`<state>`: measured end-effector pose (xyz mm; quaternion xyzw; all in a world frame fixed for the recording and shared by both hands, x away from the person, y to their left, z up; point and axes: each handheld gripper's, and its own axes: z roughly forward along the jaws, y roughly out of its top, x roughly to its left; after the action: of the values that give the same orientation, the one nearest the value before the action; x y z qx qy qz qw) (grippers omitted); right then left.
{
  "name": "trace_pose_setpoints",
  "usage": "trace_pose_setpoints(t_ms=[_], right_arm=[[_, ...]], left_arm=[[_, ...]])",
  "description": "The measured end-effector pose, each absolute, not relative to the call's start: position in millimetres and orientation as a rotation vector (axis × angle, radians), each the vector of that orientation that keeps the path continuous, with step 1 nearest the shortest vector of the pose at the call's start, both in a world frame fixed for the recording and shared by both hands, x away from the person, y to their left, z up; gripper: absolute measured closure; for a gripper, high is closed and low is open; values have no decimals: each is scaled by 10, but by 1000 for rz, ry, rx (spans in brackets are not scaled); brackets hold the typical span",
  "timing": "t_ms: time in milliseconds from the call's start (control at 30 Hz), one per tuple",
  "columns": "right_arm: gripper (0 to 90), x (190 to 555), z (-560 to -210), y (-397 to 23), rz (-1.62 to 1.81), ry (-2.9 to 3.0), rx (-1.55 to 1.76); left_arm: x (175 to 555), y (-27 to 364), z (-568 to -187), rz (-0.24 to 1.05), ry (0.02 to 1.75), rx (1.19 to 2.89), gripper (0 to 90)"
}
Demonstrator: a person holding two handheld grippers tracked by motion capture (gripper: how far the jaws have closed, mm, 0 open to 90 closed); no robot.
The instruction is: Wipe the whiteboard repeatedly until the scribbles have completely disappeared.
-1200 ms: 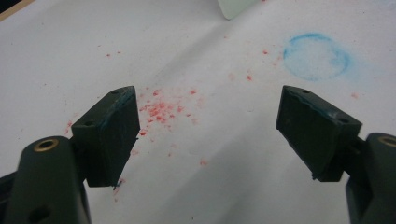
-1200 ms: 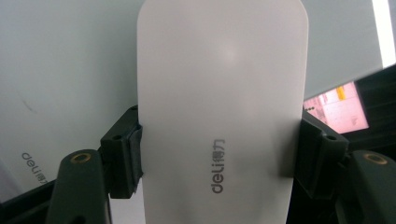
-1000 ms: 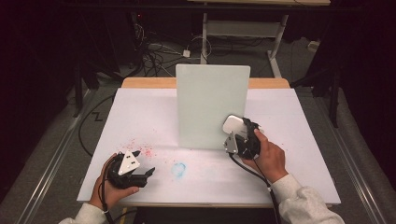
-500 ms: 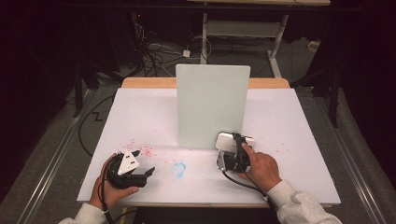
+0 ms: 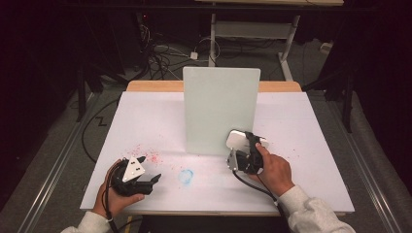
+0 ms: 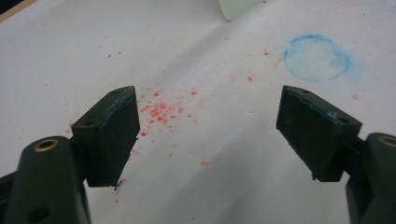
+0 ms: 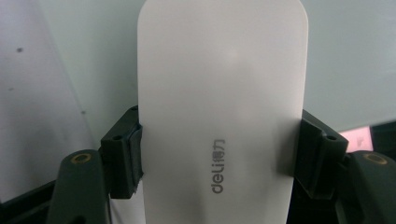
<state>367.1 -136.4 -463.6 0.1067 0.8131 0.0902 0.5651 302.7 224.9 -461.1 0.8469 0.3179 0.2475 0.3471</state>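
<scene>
Beside the board's (image 5: 221, 109) lower right corner, right gripper (image 5: 241, 151) sits with its jaws clamped on the white eraser (image 5: 239, 141), one pad on each long side. Right gripper view: eraser (image 7: 224, 107) upright between the pads, grey "deli" print near its lower end, its rounded top against the board's pale face (image 7: 345, 56). High view: eraser just in front of the board's bottom edge, close to it; touching or not, cannot tell. Board stands upright mid-table (image 5: 301, 121).

Versus a second ago: right hand (image 5: 272, 170) and eraser have shifted a little left and toward the person along the board's foot, then back slightly right since half a second ago. Grip unchanged.

Left of the board, near the table's front edge, left gripper (image 5: 148, 177) is held in the left hand (image 5: 114, 199), jaws wide apart, nothing between them, same spot as before. Left gripper view: red specks (image 6: 161, 109) on the sheet between its pads, blue ring smudge (image 6: 317, 58) beyond the right pad. Board unmoved.
</scene>
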Motion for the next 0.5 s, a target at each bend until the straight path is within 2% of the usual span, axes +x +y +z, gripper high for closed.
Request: trace_pose_setpoints(t_ms=[500], right_arm=[[305, 3683, -4386, -1539, 390, 1948, 367]], left_arm=[[3040, 2258, -4604, 669, 814, 2191, 205]])
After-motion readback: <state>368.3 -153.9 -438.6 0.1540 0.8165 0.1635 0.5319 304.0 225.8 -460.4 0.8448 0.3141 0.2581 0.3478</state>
